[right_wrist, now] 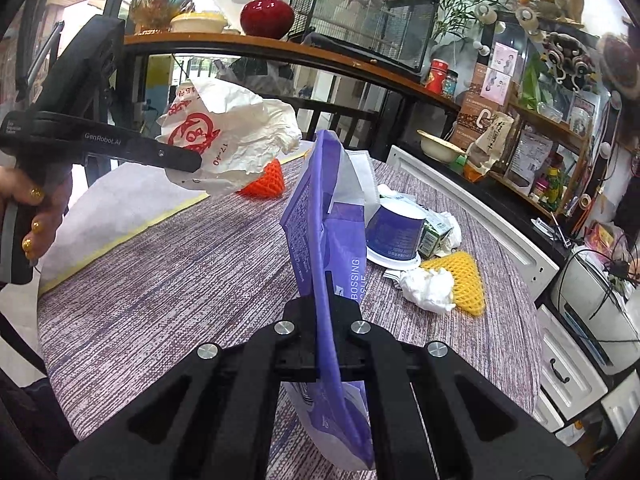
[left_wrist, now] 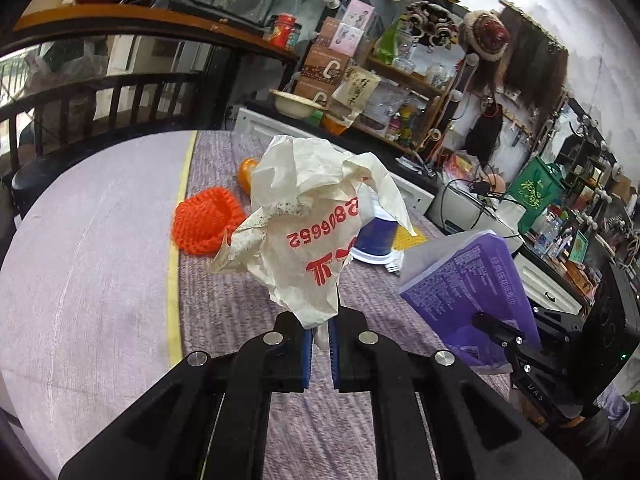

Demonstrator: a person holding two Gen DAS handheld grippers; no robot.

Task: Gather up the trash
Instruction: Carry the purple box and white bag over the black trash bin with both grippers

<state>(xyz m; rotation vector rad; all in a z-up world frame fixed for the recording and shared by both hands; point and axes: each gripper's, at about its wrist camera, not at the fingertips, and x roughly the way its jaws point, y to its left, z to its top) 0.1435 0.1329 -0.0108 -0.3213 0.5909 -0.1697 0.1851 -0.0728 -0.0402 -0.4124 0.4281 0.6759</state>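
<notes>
My left gripper [left_wrist: 320, 326] is shut on a crumpled cream paper bag [left_wrist: 316, 216] with red print, held up above the table. The same paper bag [right_wrist: 228, 132] shows at upper left in the right wrist view, clamped by the left gripper [right_wrist: 192, 166]. My right gripper [right_wrist: 328, 296] is shut on a flat purple tissue packet [right_wrist: 320, 216], standing on edge above the table; the packet [left_wrist: 468, 276] also shows at right in the left wrist view. On the table lie an upturned purple cup [right_wrist: 396, 232], a white tissue wad [right_wrist: 426, 288], a yellow foam net [right_wrist: 464, 280], an orange foam net [left_wrist: 206, 220] and a green carton [right_wrist: 434, 234].
The round table carries a purple striped cloth [right_wrist: 180, 264] with a pale bare part [left_wrist: 80, 260] to the left. An orange fruit [left_wrist: 246, 174] lies behind the bag. Dark chairs [left_wrist: 100, 100] stand beyond. Cluttered shelves [right_wrist: 532, 136] and white drawers [right_wrist: 568, 364] line the right side. A person's hand [right_wrist: 36, 216] grips the left tool.
</notes>
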